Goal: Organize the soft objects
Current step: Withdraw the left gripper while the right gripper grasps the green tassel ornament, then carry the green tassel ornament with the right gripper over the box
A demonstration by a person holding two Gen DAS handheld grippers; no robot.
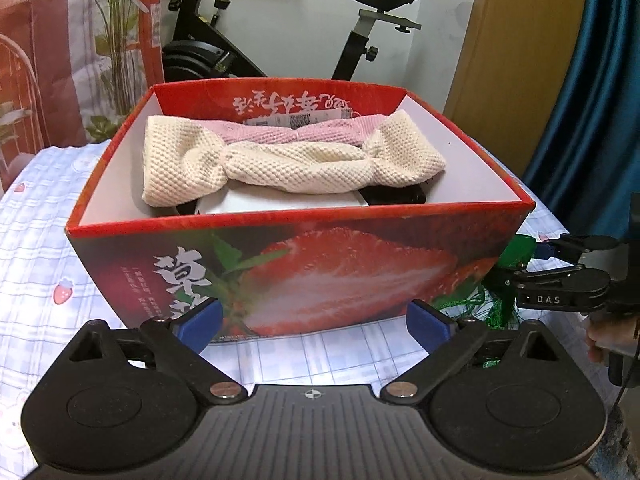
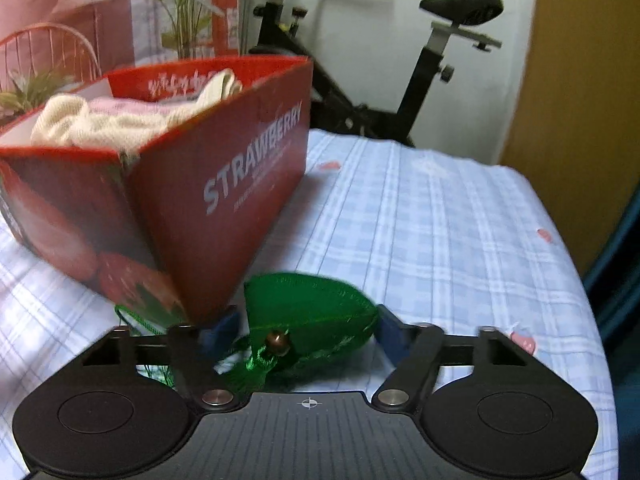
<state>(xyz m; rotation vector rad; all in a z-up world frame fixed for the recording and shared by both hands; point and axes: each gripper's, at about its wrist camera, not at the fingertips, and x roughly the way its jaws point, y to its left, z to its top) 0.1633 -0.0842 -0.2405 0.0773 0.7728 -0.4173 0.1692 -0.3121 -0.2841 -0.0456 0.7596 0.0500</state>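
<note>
Left wrist view: my left gripper (image 1: 314, 326) points at the front wall of the strawberry box (image 1: 296, 276), its blue pads spread wide with nothing between them; the pads sit just in front of the box's lower edge, and I cannot tell if they touch it.
Right wrist view: my right gripper (image 2: 306, 328) has the green pouch (image 2: 308, 312) between its blue pads; the jaws are partly apart, and the blur keeps me from telling whether the pads press on it.
Green pouch: it lies on the checked cloth (image 2: 440, 220) just beside the box's near right corner, flap up, a small brown bead (image 2: 278, 340) at its front and green cord trailing toward the box.
Box: it stands upright on the cloth, open at the top, with "STRAWBERRY" printed on its right side.
Box contents: a cream knitted cloth (image 1: 296, 164) lies twisted across the top, a pink knitted cloth (image 1: 304, 132) sits behind it against the far wall, and a paper tag (image 1: 300, 120) shows at the back.
Right gripper from the left view: it comes in low at the box's right side (image 1: 532, 268), over green cord.
Background: an exercise bike (image 1: 280, 32) stands behind the bed, by the white wall.
</note>
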